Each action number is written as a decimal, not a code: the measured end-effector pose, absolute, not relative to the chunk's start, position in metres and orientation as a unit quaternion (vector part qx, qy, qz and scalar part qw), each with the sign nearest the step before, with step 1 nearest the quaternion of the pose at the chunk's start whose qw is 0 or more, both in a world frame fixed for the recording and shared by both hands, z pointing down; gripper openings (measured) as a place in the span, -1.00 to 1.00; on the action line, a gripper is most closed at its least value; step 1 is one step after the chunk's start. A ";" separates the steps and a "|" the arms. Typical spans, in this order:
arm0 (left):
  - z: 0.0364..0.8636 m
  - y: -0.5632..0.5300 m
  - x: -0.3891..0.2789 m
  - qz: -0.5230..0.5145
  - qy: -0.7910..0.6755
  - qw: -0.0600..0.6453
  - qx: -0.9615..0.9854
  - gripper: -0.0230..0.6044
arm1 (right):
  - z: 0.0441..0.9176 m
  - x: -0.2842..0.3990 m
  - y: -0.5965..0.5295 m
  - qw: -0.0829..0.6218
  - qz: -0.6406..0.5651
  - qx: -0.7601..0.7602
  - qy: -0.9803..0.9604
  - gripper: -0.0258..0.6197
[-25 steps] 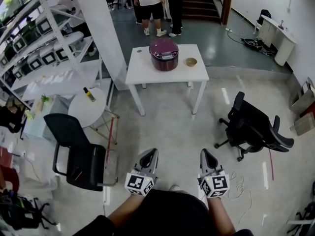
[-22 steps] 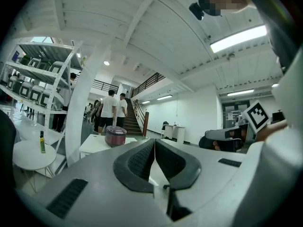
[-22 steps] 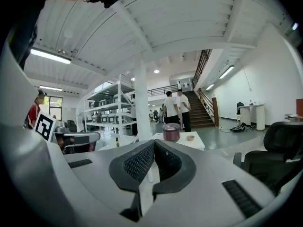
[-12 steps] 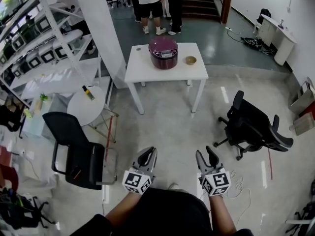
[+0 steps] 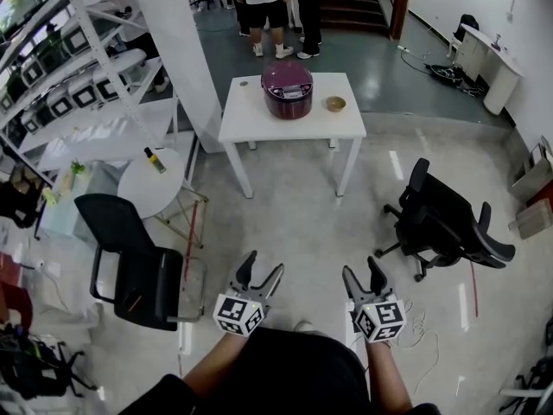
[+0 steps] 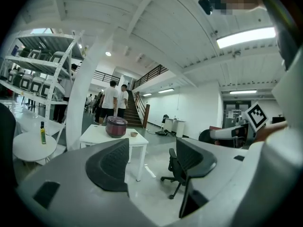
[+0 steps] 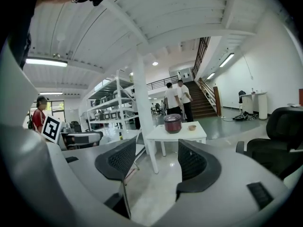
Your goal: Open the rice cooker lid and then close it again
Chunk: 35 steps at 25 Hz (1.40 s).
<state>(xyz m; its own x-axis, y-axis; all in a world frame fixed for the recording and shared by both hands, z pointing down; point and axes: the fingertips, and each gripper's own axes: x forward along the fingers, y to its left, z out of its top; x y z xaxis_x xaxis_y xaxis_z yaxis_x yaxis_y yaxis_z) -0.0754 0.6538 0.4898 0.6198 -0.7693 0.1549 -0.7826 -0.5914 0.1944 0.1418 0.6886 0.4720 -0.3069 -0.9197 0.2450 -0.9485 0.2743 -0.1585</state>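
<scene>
A dark red rice cooker [image 5: 288, 90] with its lid down stands on a white table [image 5: 251, 124] far ahead across the floor; it also shows small in the left gripper view [image 6: 116, 126] and the right gripper view [image 7: 173, 123]. Beside it lies a small bowl [image 5: 335, 105]. My left gripper [image 5: 260, 271] and right gripper [image 5: 364, 272] are held close to my body, well short of the table. The jaws of both are opening, and nothing is between them.
A black office chair [image 5: 445, 217] stands at the right and another black chair [image 5: 130, 262] at the left. A small round table [image 5: 154, 186] with a bottle [image 5: 156, 164], white shelving [image 5: 69, 76] and a pillar [image 5: 177, 41] lie to the left. People [image 5: 272, 7] stand behind the table.
Both grippers have gone from shut to open: the right one began to part half a second ago, the left one since then. The hands have barely moved.
</scene>
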 end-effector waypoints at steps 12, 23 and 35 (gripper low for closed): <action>0.496 0.658 -0.071 0.031 -0.448 0.141 0.882 -0.01 | 0.479 0.156 0.685 0.064 0.145 0.566 -0.809 -0.16; 0.503 0.635 -0.078 0.043 -0.469 0.145 0.870 -0.01 | 0.490 0.153 0.661 0.072 0.162 0.546 -0.819 -0.16; 0.507 0.518 -0.076 0.013 -0.461 0.149 0.875 -0.01 | 0.508 0.144 0.569 0.092 0.175 0.542 -0.817 -0.16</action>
